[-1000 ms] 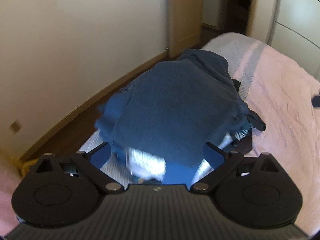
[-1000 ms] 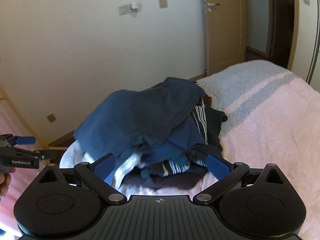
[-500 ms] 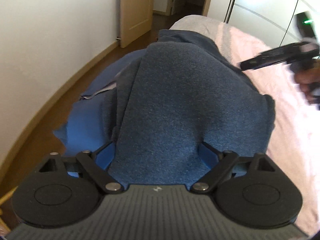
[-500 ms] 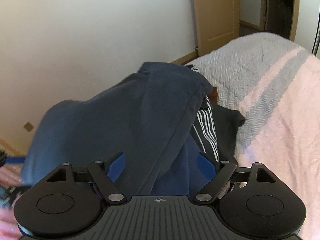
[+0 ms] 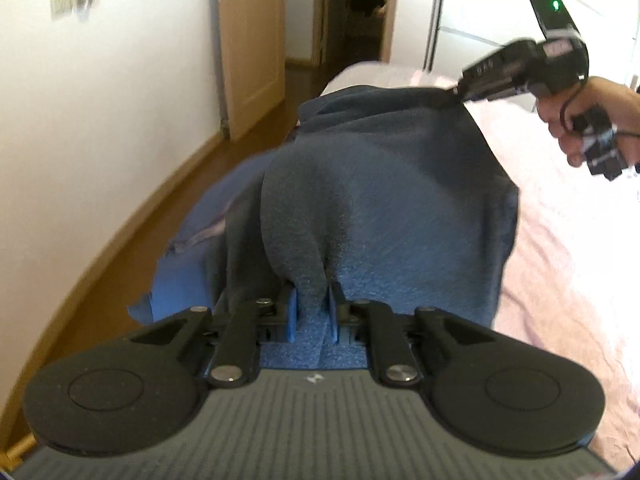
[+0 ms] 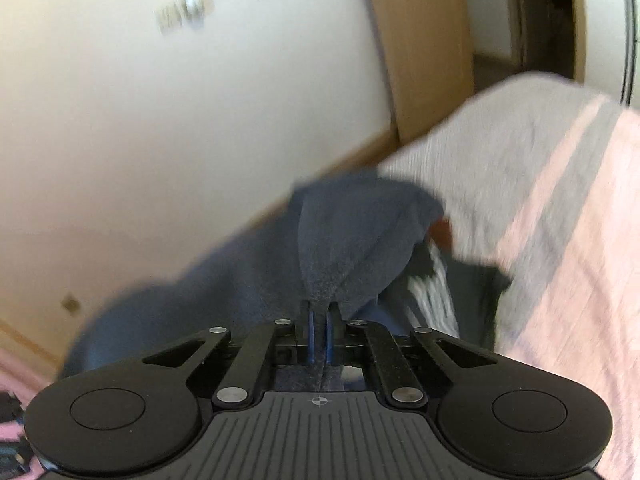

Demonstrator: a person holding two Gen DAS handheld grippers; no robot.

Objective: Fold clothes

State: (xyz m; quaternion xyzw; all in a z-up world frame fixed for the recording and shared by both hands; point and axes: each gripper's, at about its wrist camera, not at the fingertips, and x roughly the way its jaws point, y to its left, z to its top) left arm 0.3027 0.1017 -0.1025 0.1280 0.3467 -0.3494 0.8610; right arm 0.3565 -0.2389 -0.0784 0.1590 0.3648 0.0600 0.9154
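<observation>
Far left of the left tool [image 5: 313,312] run a white wall [image 5: 100,112] and a wooden floor [image 5: 120,256]; a wooden door [image 5: 252,40] stands ahead and left of it. The left tool's blue pads [image 5: 292,316] are pinched nearly together on a fold of a dark blue fleece garment [image 5: 380,200], which spreads forward from the tool and hangs off the bed's left edge. Ahead and to the right, the right tool [image 5: 456,94], held in a hand [image 5: 592,116], meets the garment's far edge; in the right wrist view this tool [image 6: 319,332] has its pads closed tight on a bunched ridge of the same garment [image 6: 344,248]. Just right of that ridge, a striped cloth [image 6: 434,292] and a dark cloth [image 6: 476,296] lie on the bed [image 6: 560,240], whose grey and pink cover stretches away to the right of both tools. The right wrist view is blurred.
</observation>
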